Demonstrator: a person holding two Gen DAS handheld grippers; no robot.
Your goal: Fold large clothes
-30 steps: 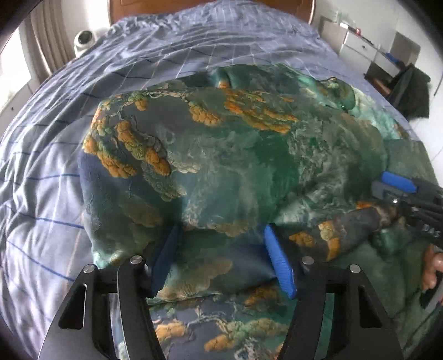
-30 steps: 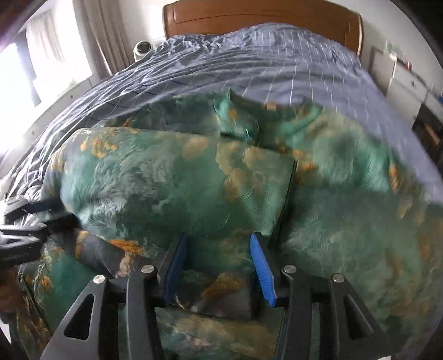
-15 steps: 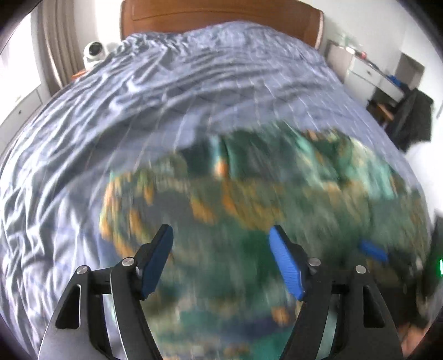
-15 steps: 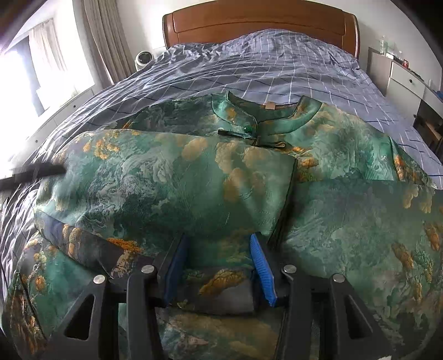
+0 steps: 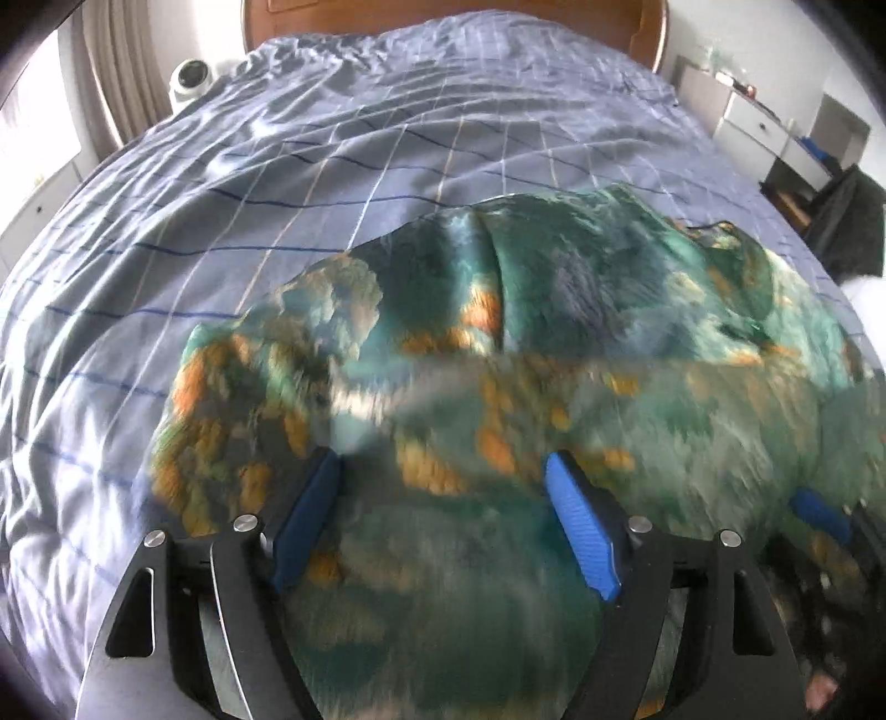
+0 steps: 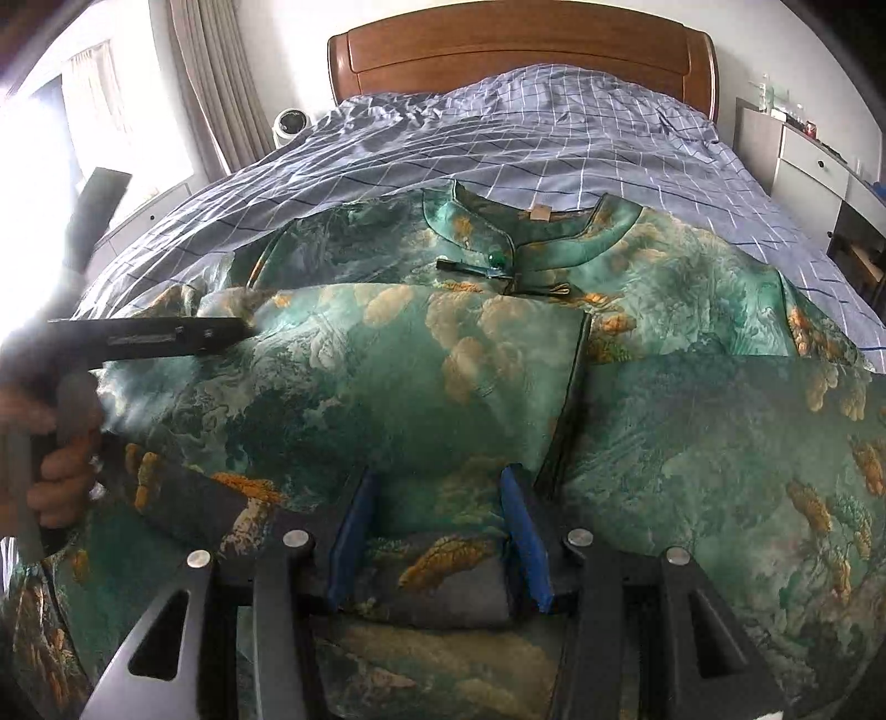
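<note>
A green silk garment (image 6: 432, 365) with orange cloud print lies on the bed, collar (image 6: 526, 232) toward the headboard, its lower part folded up over the chest. In the left wrist view the garment (image 5: 526, 387) is blurred. My left gripper (image 5: 443, 487) is open over its left side, nothing between the blue pads. It also shows in the right wrist view (image 6: 160, 338) at the left, above the fold's edge. My right gripper (image 6: 437, 498) stands partly open around a folded edge of the garment; its blue pad shows in the left wrist view (image 5: 819, 509).
The bed has a blue checked cover (image 6: 498, 138) and a wooden headboard (image 6: 520, 44). A white round device (image 6: 290, 124) sits by the curtain at the left. White drawers (image 6: 803, 160) stand at the right.
My left gripper has let go of the fold, lifted off the cloth and moved up toward the garment's left side. My right gripper has stayed in place on the folded edge.
</note>
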